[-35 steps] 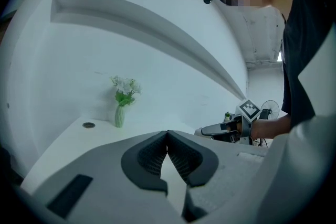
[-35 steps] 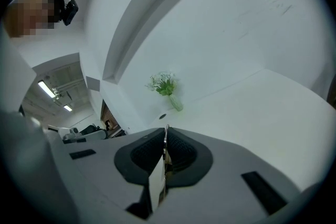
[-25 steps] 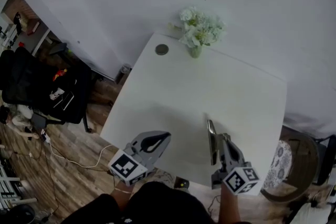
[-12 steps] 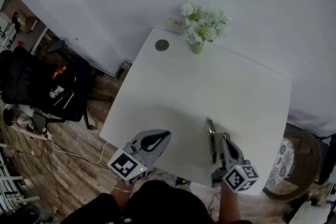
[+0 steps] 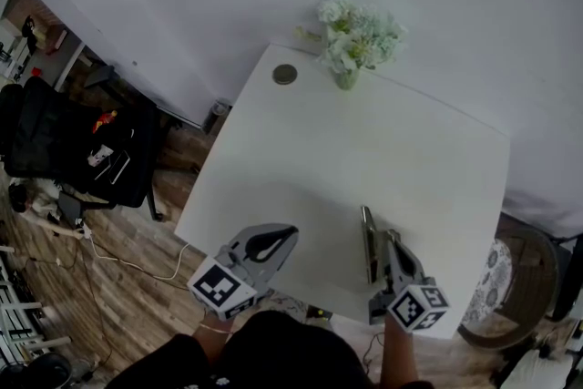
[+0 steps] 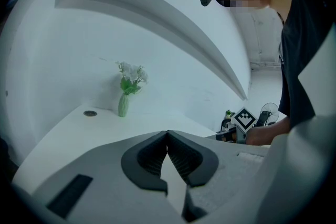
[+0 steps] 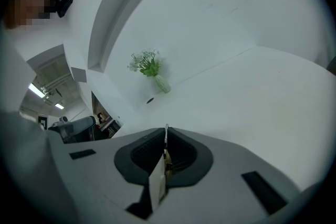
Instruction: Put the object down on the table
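Note:
My right gripper [image 5: 386, 240] [image 7: 166, 136] is shut on a thin flat card [image 5: 368, 246] [image 7: 157, 182], held on edge just above the near part of the white table [image 5: 364, 150]. The card shows edge-on, pale with a yellowish mark near the pads. My left gripper [image 5: 288, 234] [image 6: 167, 136] hovers over the table's near left edge. Its jaws are shut with nothing between them.
A small green vase of white flowers [image 5: 351, 41] [image 6: 126, 93] [image 7: 152, 73] stands at the table's far edge. A round grey disc [image 5: 284, 75] [image 6: 90, 113] sits in the far left corner. A dark chair [image 5: 73, 150] and cables lie on the floor at left.
The head view has drifted slightly, so the table sits a little lower and to the right in frame. Both grippers keep their places, and the card stays gripped.

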The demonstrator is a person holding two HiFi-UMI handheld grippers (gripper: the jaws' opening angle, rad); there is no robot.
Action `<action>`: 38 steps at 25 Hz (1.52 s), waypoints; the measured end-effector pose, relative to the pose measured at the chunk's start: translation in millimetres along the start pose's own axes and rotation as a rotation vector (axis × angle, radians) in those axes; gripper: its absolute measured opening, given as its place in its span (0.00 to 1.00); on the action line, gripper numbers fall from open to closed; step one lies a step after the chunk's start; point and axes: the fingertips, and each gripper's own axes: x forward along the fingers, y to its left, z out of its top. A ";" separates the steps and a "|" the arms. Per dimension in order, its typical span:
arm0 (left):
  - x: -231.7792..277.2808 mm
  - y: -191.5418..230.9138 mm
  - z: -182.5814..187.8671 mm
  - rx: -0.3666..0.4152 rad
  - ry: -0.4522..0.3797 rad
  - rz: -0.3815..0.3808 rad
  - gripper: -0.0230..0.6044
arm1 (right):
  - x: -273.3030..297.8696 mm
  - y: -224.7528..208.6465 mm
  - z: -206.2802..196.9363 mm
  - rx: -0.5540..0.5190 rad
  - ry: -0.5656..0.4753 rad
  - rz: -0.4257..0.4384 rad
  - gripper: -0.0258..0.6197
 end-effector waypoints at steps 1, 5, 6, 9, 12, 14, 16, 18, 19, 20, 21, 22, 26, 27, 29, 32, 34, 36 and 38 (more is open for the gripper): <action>0.1 -0.3 -0.1 0.000 0.000 -0.001 0.03 | 0.1 -0.6 -0.8 0.000 0.002 -0.002 0.06; -0.1 -1.2 -0.7 -0.002 0.003 -0.004 0.03 | 0.7 -4.7 -6.2 0.002 0.020 -0.011 0.06; -0.3 -1.2 -0.7 -0.002 0.002 -0.004 0.03 | 0.8 -5.4 -6.7 0.003 0.021 -0.012 0.06; -1.0 -0.5 -0.9 0.002 0.005 -0.004 0.03 | 0.8 -6.6 -6.8 0.008 0.023 -0.016 0.06; -0.9 -0.6 -0.6 0.002 0.008 -0.003 0.04 | 1.5 -7.9 -5.9 0.012 0.023 -0.016 0.07; -0.7 -0.7 -0.6 0.007 0.006 -0.005 0.03 | 2.2 -9.3 -5.0 0.012 0.023 -0.019 0.07; -0.8 0.1 -1.7 0.017 0.005 -0.008 0.03 | 3.7 -10.2 -4.5 0.010 0.022 -0.024 0.07; -1.1 0.1 -0.8 0.004 0.006 -0.003 0.03 | 4.8 -11.1 -4.3 0.005 0.022 -0.029 0.08; -1.4 -0.3 -0.3 0.000 0.007 -0.002 0.03 | 4.9 -11.6 -4.0 0.003 0.022 -0.033 0.08; -1.9 -0.7 -0.1 0.000 0.007 -0.001 0.04 | 4.8 -12.0 -3.6 0.002 0.022 -0.036 0.08; -2.3 -1.0 0.0 0.001 0.008 0.000 0.03 | 4.8 -12.5 -3.2 0.000 0.023 -0.039 0.09; -2.6 -1.2 0.0 0.001 0.009 0.001 0.03 | 4.8 -13.3 -3.2 -0.002 0.025 -0.043 0.09; -3.1 -2.1 -0.5 0.000 0.006 0.005 0.03 | 5.6 -17.4 -3.9 -0.016 0.029 -0.052 0.10; -3.6 -2.5 -0.5 0.000 0.006 0.006 0.03 | 5.6 -17.6 -3.9 -0.024 0.030 -0.053 0.10; -4.8 -3.1 -0.8 0.003 0.006 0.010 0.03 | 5.9 -16.4 -3.4 -0.048 0.037 -0.059 0.11; -4.9 -3.6 -1.5 0.006 0.008 0.013 0.03 | 6.1 -19.4 -4.3 -0.104 0.062 -0.089 0.17; -5.5 -5.2 -0.8 0.005 0.006 0.014 0.03 | 4.8 -20.6 -3.7 -0.142 0.070 -0.107 0.20; -7.4 -7.2 0.5 0.004 0.001 0.015 0.03 | 1.9 -21.4 -2.1 -0.162 0.066 -0.119 0.23; -9.8 -8.6 2.1 0.006 -0.007 0.018 0.03 | -1.8 -22.1 1.6 -0.163 0.048 -0.126 0.24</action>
